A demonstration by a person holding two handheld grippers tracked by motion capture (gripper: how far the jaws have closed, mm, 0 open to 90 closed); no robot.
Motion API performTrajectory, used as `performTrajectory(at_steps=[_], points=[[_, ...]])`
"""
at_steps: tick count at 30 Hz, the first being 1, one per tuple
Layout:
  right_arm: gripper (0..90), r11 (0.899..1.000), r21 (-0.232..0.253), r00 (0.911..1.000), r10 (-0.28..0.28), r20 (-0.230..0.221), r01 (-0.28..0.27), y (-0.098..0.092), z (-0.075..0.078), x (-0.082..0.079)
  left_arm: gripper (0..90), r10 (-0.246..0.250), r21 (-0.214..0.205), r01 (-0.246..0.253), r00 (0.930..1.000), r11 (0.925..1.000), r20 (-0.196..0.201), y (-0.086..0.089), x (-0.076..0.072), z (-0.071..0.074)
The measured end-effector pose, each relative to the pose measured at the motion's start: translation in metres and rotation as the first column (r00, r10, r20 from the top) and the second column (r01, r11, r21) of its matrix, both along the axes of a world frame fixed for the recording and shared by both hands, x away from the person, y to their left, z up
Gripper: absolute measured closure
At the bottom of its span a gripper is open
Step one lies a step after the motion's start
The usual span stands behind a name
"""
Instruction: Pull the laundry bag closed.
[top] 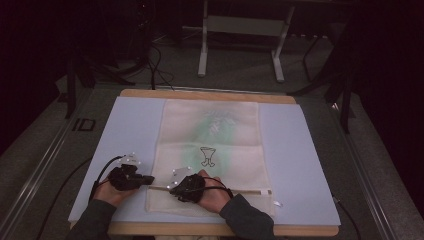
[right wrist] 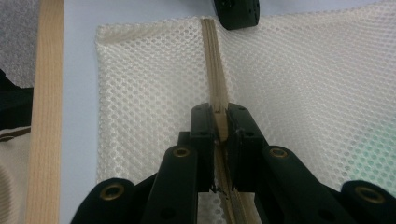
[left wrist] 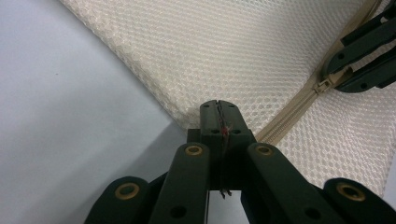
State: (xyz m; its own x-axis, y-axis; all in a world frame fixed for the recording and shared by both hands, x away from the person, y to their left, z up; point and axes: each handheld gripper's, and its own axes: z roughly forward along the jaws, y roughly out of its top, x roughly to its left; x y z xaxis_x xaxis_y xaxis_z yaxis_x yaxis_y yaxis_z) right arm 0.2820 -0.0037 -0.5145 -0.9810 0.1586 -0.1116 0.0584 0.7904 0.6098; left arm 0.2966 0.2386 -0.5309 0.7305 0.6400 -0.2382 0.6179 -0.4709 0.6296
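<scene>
A cream mesh bag (top: 210, 130) lies flat on a pale mat, its zipper (top: 250, 191) running along the near edge. At the bag's near left corner, my left gripper (top: 149, 179) points right. Its jaws (left wrist: 218, 112) are shut on the mesh edge beside the zipper's end (left wrist: 299, 107). My right gripper (top: 173, 189) points left along the zipper, and its jaws (right wrist: 221, 123) are shut on the zipper slider. In the left gripper view the slider (left wrist: 323, 85) sits at the right gripper's tips (left wrist: 337, 65). The left gripper's tip (right wrist: 237, 11) shows ahead on the zipper line (right wrist: 212, 60).
The pale mat (top: 135, 125) covers a wooden table whose edge (top: 200, 94) shows at the far side and as a strip (right wrist: 44, 93) near the bag. A small drawn figure (top: 207, 156) and a green tint mark the bag. Metal frame legs (top: 202, 55) stand beyond the table.
</scene>
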Motion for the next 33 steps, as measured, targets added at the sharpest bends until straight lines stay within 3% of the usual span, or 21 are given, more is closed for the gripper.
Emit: performTrajectory(at_steps=[33], points=[[82.0,1.000,-0.012,0.9998,-0.020,-0.004,0.020,-0.022,0.002,-0.002,90.0,0.000,0.003,0.000,1.0000,1.0000,0.001,0.000,0.000,0.000]])
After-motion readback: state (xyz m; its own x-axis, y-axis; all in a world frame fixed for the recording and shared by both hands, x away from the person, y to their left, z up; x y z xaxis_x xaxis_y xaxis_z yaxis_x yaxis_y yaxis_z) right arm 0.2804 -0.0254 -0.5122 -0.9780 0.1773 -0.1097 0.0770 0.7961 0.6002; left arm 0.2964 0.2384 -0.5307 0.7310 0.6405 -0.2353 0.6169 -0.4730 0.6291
